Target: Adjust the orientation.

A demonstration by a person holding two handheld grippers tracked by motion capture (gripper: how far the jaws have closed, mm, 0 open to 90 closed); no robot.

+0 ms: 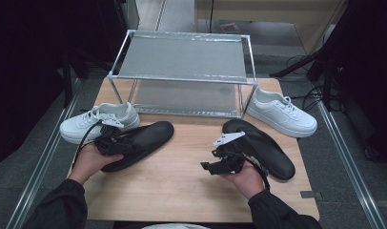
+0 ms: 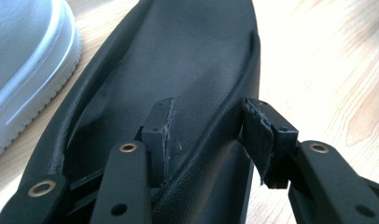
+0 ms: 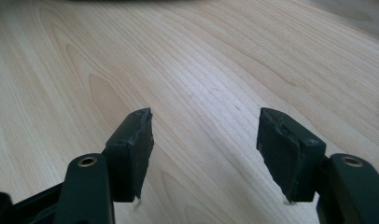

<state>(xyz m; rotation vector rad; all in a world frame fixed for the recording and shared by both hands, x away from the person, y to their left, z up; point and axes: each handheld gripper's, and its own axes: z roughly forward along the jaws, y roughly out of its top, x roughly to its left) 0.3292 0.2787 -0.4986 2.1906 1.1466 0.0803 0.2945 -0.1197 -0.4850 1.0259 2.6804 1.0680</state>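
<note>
My left gripper's (image 2: 207, 140) fingers (image 2: 160, 130) straddle the side wall of the black, smooth-leather backless slip-on shoe (image 2: 178, 60) at its heel end: one pad inside the shoe, the other outside, and I cannot tell whether they press the rim yet. My right gripper's (image 3: 205, 149) fingers (image 3: 131, 149) stand spread apart above bare light-wood table (image 3: 201, 60), pinching nothing. In the high view the left gripper (image 1: 107, 138) sits at the near end of that shoe (image 1: 141, 143), which lies on the table's left half, toe pointing away to the right. The right gripper (image 1: 220, 164) hovers just beside the matching second black slip-on (image 1: 265, 150). Further off lie a white lace-up sneaker (image 1: 98, 121) at left, another white sneaker (image 1: 280, 114) at right, and a two-tier metal-framed shoe rack (image 1: 182, 59) at the far edge. I judge the shoe light, its upper soft and somewhat slick, so the wall may fold; the rim near the stiffer sole is the better hold.
</note>
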